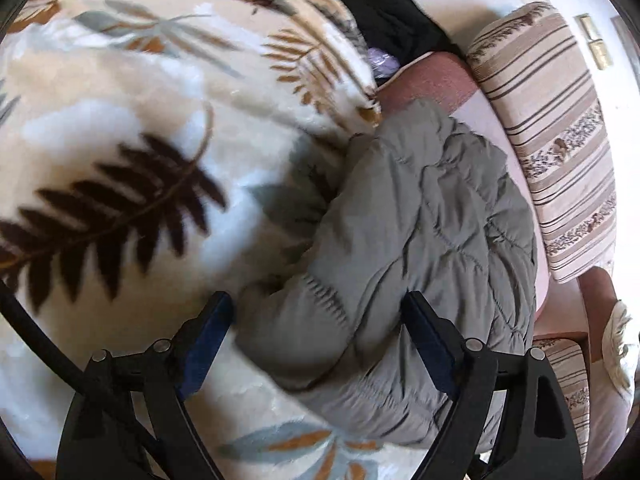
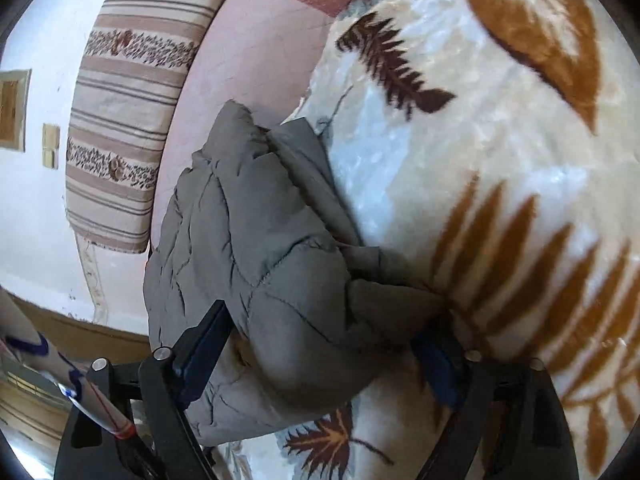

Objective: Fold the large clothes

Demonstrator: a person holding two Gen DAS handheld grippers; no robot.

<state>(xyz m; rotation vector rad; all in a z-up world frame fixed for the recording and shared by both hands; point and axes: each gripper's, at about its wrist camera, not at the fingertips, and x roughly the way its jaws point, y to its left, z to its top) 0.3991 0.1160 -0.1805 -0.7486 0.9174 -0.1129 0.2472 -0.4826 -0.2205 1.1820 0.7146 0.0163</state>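
Observation:
A grey quilted puffer jacket (image 1: 424,240) lies bunched on a cream blanket (image 1: 132,128) printed with brown and grey leaves. In the left wrist view my left gripper (image 1: 320,312) is open, its fingers wide apart on either side of the jacket's padded lower part. In the right wrist view the same jacket (image 2: 256,248) lies at the blanket's (image 2: 500,160) left edge. My right gripper (image 2: 320,328) is open, its fingers straddling the jacket's near bulge; the right finger (image 2: 436,364) is partly hidden under fabric.
A striped beige cushion (image 1: 560,140) (image 2: 132,100) stands against a white wall beside a pink sheet (image 2: 248,60). Dark clothes (image 1: 380,12) lie at the far edge of the blanket. A black cable (image 1: 36,336) runs at the left.

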